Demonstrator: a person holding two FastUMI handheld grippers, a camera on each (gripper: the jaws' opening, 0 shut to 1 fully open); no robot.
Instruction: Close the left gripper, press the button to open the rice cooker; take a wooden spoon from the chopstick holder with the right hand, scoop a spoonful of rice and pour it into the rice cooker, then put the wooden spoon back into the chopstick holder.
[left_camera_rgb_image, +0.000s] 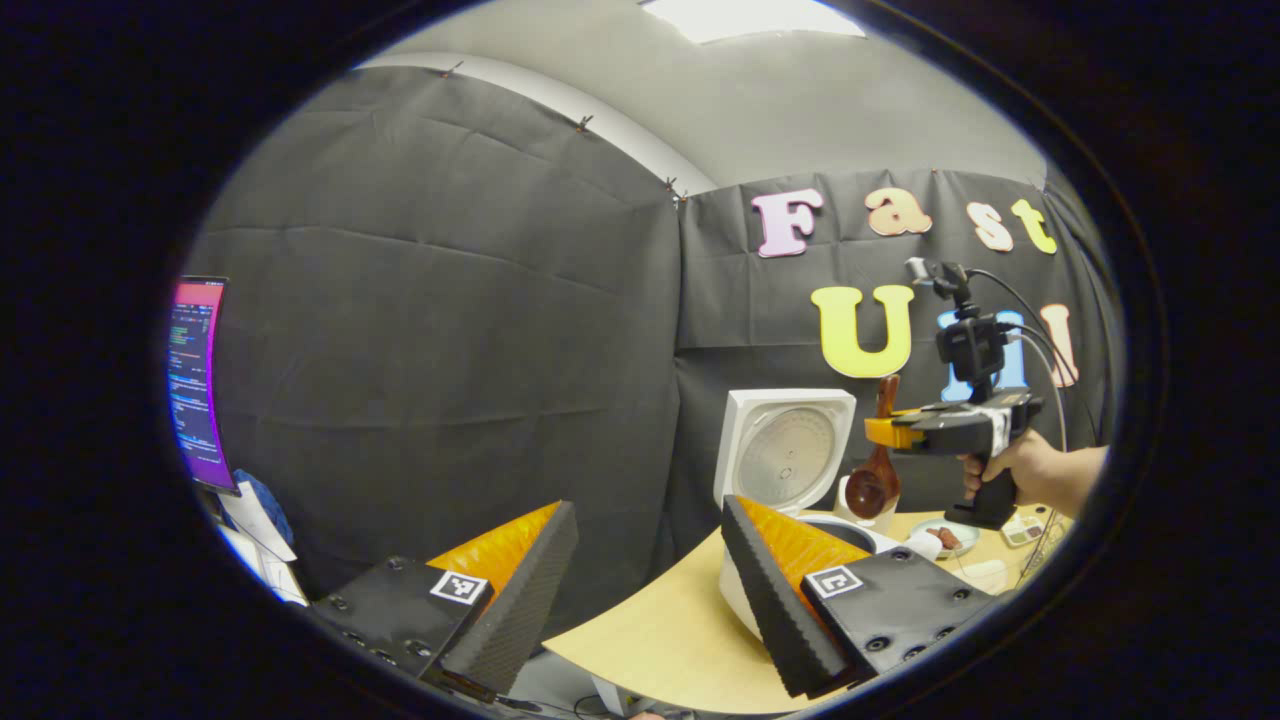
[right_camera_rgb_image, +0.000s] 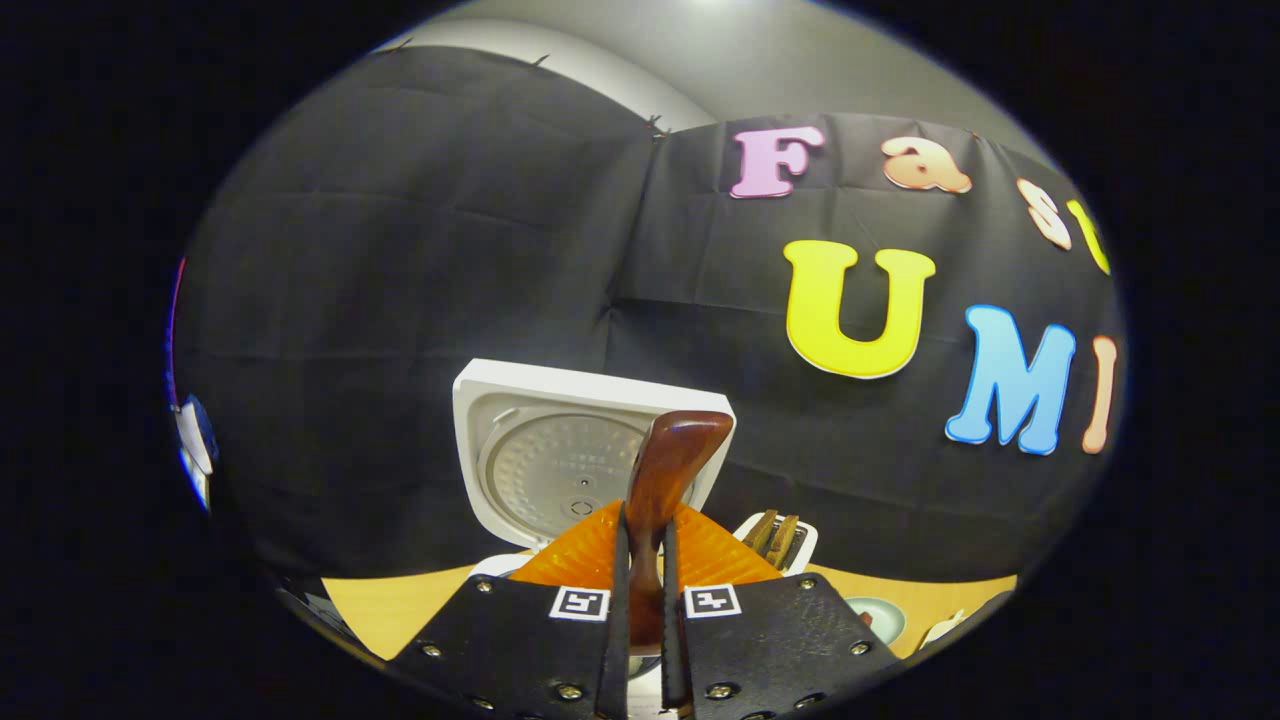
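The right gripper (right_camera_rgb_image: 640, 600) fingers clamp the glossy brown wooden spoon (right_camera_rgb_image: 665, 470) upright between them, before the open white rice cooker (right_camera_rgb_image: 520, 400). The left gripper (left_camera_rgb_image: 640, 590) fingers stand apart, the cooker's round pot just beyond one.

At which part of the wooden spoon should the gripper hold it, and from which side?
Grip the wooden spoon on its slim handle, above the bowl, as the right gripper does now. The spoon hangs upright with its bowl down, so coming from the side lets the fingers close across the narrow handle and leaves the bowl free.

Glossy wooden spoon (right_camera_rgb_image: 668, 470), dull metal plate inside the seemingly plastic rice cooker (right_camera_rgb_image: 560, 440) lid, matt cloth wall (left_camera_rgb_image: 450, 330).
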